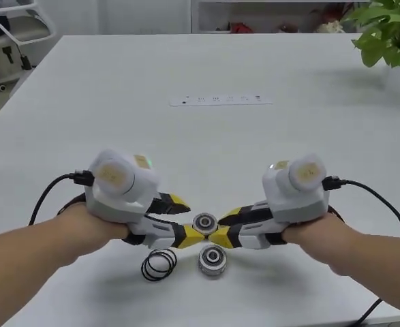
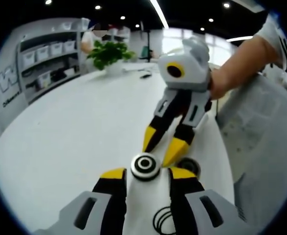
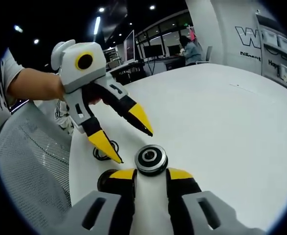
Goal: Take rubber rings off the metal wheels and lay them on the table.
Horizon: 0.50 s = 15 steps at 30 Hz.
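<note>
A small metal wheel (image 1: 204, 222) with a dark ring round its hub lies face up between the tips of both grippers; whether any jaw touches it I cannot tell. My left gripper (image 1: 187, 219) comes in from the left with its jaws wide apart. My right gripper (image 1: 221, 226) faces it, jaws parted too. The wheel (image 2: 145, 166) shows just past my left gripper (image 2: 148, 173), opposite my right gripper (image 2: 155, 155). The wheel (image 3: 151, 159) also sits beyond my right gripper (image 3: 150, 174), near my left gripper (image 3: 135, 147). A second wheel (image 1: 212, 260) and loose black rubber rings (image 1: 159, 264) lie nearer me.
The white table (image 1: 254, 150) stretches far ahead, with a flush socket strip (image 1: 220, 99) in its middle. A green plant (image 1: 387, 30) stands at the back right and a chair (image 1: 12, 41) at the back left. The table's front edge is close behind the rings.
</note>
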Each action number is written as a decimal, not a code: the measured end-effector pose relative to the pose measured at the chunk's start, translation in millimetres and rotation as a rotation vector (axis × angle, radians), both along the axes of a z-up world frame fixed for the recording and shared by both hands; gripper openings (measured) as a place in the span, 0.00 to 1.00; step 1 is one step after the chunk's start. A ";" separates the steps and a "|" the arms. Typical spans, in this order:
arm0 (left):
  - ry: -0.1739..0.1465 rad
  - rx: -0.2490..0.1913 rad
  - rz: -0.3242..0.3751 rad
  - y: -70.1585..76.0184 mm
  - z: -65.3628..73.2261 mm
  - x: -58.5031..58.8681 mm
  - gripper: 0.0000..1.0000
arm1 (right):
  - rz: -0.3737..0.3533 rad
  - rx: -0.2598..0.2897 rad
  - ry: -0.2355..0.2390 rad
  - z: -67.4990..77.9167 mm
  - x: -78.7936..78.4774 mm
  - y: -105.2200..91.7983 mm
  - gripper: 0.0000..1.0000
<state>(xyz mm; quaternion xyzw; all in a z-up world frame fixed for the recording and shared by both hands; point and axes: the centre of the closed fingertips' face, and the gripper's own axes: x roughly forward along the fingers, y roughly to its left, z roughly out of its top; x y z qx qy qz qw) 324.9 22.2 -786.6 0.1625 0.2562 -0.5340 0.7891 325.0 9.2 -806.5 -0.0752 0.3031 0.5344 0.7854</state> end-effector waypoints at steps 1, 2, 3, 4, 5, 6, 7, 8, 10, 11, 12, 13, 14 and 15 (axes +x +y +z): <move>-0.003 0.002 -0.003 -1.5 0.0 0.7 0.33 | 0.001 -0.001 -0.002 -0.1 0.0 0.4 0.20; -0.004 0.002 -0.002 -2.5 -0.1 1.4 0.33 | 0.001 -0.003 -0.004 -0.4 0.0 0.7 0.20; -0.004 0.000 -0.002 -3.4 -0.2 2.2 0.32 | 0.000 -0.002 -0.005 -0.7 0.2 0.9 0.20; -0.004 -0.001 -0.002 -4.9 -0.2 2.3 0.31 | 0.000 -0.004 -0.008 -1.2 0.3 0.9 0.20; -0.002 -0.001 -0.001 -5.8 -0.7 2.6 0.29 | 0.000 -0.005 -0.008 -1.8 0.2 0.9 0.19; 0.002 -0.001 0.000 -7.2 -1.9 2.9 0.28 | 0.000 -0.006 -0.008 -2.4 0.0 0.7 0.19; 0.004 0.000 0.001 -8.0 -2.7 3.2 0.27 | 0.000 -0.008 -0.010 -2.6 0.0 0.5 0.19; 0.005 0.001 0.000 -9.0 -3.5 3.1 0.26 | -0.001 -0.009 -0.014 -2.6 0.4 0.3 0.18; 0.005 0.003 0.000 -10.5 -4.3 3.4 0.24 | -0.001 -0.008 -0.013 -2.7 -0.3 0.0 0.18; 0.004 0.005 0.002 -11.6 -4.8 4.0 0.23 | -0.002 -0.007 -0.013 -2.8 -0.4 0.0 0.18; 0.003 0.006 0.002 -12.2 -4.8 4.1 0.22 | -0.002 -0.007 -0.013 -2.9 -0.7 -0.1 0.18; 0.002 0.006 0.002 -13.2 -5.0 4.3 0.21 | -0.003 -0.007 -0.014 -3.3 -0.3 -0.3 0.17; 0.003 0.007 0.000 -14.0 -5.3 4.0 0.20 | -0.003 -0.008 -0.015 -3.5 -0.4 -0.6 0.17; 0.003 0.014 -0.004 -14.9 -6.8 3.1 0.19 | -0.002 -0.008 -0.016 -3.3 -0.4 -0.6 0.17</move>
